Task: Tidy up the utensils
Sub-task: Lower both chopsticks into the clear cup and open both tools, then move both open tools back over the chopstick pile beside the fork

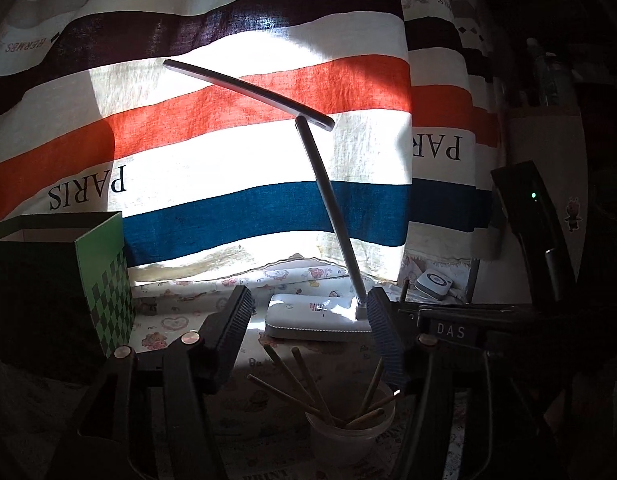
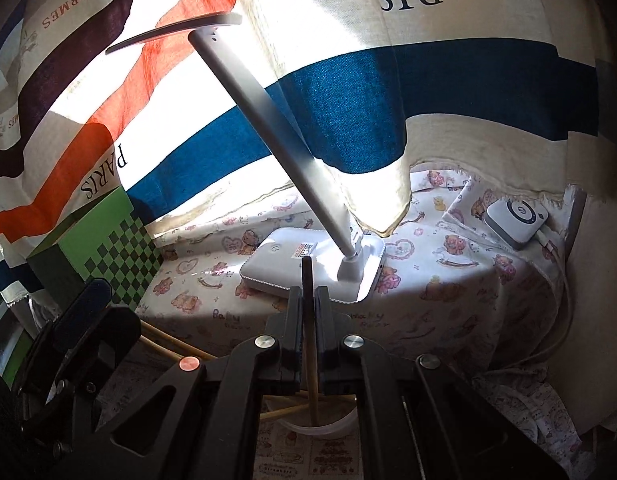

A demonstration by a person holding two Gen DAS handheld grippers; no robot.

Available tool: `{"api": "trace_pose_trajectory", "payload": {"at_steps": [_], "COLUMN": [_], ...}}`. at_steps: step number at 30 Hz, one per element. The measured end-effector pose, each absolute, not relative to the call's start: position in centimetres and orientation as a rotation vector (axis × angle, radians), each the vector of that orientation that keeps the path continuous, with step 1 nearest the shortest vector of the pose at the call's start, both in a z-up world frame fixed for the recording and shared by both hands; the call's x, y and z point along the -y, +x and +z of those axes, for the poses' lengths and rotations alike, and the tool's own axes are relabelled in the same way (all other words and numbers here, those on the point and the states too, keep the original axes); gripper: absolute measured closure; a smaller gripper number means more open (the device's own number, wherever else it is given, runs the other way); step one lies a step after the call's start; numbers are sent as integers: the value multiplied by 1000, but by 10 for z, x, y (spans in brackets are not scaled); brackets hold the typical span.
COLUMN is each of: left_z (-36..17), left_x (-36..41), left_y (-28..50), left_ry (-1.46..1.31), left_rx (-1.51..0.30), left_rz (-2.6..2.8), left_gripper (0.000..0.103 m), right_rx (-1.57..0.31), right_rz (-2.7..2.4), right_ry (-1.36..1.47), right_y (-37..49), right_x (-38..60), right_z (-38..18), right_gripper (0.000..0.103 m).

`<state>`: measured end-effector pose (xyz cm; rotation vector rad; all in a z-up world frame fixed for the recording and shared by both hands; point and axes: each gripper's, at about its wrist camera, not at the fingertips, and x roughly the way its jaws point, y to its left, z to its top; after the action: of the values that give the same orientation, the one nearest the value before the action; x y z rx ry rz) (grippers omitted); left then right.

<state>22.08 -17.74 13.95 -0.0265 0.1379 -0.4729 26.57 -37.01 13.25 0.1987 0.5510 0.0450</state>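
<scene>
A white cup (image 1: pixel 348 436) holding several wooden chopsticks (image 1: pixel 304 380) stands low in the left wrist view, just under and ahead of my left gripper (image 1: pixel 308 296). That gripper is open, with nothing between its pads. In the right wrist view my right gripper (image 2: pixel 308 294) is shut on one chopstick (image 2: pixel 313 376). The stick stands nearly upright through the jaws, its dark tip above them and its lower end over the cup's rim (image 2: pixel 328 429). More chopsticks (image 2: pixel 176 346) lean out to the left there. The right gripper's body, labelled DAS (image 1: pixel 450 330), sits close beside the left one.
A white desk lamp's base (image 1: pixel 320 316) rests just behind the cup, its arm slanting up. A green checked box (image 1: pixel 104 280) stands at the left. A small white device (image 2: pixel 516 220) with a cable lies at the back right. A striped curtain (image 1: pixel 228 152) hangs behind, over a patterned cloth (image 2: pixel 428 300).
</scene>
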Motion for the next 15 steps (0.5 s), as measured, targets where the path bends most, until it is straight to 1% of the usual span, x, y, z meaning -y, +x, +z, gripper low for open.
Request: {"api": "trace_pose_trajectory", "payload": {"at_steps": [2, 4, 5, 6, 8, 11, 15], "left_z": [144, 148, 150, 152, 153, 154, 155], "left_x": [167, 154, 146, 139, 124, 99, 73], "left_y": [209, 197, 193, 189, 182, 172, 160], "left_ry": [-14, 1, 8, 11, 6, 14, 62], "left_rx": [-99, -64, -51, -44, -39, -27, -21], "left_rz": [-459, -436, -420, -409, -396, -344, -288], "left_gripper": [25, 18, 16, 15, 11, 5, 1], "right_rx": [-534, -514, -510, -509, -495, -448, -391], "right_rz": [23, 23, 35, 48, 50, 59, 42], "right_ry": [184, 173, 172, 170, 164, 156, 119], "right_y": [261, 255, 252, 249, 241, 226, 203], "right_x": [369, 368, 367, 366, 363, 359, 345], "right_z": [136, 140, 142, 144, 150, 161, 174], "right_gripper": [96, 91, 88, 87, 87, 79, 77]}}
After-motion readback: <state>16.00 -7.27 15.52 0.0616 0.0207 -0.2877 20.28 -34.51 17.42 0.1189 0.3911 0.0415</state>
